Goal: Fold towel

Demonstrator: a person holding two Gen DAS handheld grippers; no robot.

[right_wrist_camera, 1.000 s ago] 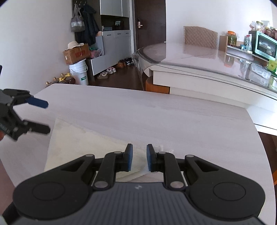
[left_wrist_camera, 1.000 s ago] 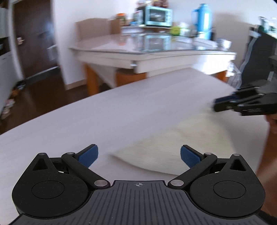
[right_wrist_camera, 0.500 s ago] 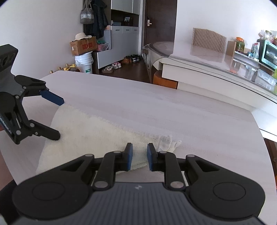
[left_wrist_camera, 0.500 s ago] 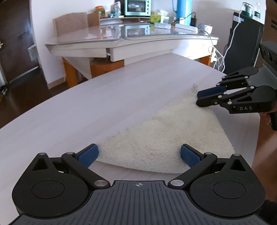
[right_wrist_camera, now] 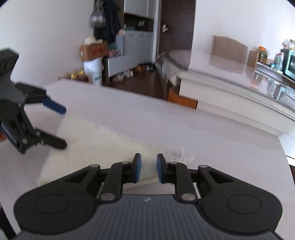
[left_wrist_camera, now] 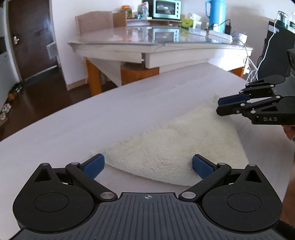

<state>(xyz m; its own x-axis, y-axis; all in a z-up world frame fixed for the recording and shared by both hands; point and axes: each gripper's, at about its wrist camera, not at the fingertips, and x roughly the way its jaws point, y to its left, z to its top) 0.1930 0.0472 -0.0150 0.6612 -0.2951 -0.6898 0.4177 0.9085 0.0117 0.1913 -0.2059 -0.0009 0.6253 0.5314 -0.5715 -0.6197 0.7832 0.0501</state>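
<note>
A cream fluffy towel (left_wrist_camera: 173,147) lies flat on the pale wooden table (left_wrist_camera: 92,121); it also shows in the right wrist view (right_wrist_camera: 95,140). My left gripper (left_wrist_camera: 148,165) is wide open, just above the towel's near edge, holding nothing. My right gripper (right_wrist_camera: 148,169) has its jaws a narrow gap apart over the towel's other end, near a frayed corner (right_wrist_camera: 181,154), with nothing between the pads. Each gripper shows in the other's view: the right (left_wrist_camera: 221,106) and the left (right_wrist_camera: 60,127).
A glass-topped dining table (left_wrist_camera: 162,42) with a toaster oven (left_wrist_camera: 165,11) and blue jug (left_wrist_camera: 213,11) stands behind. A dark cabinet (left_wrist_camera: 272,48) with cables is at the right. Boxes and shoes (right_wrist_camera: 129,73) lie on the dark floor by a door.
Both grippers have moved in closer over the towel's two ends. The right gripper's jaws have opened slightly. The left stays wide open.
</note>
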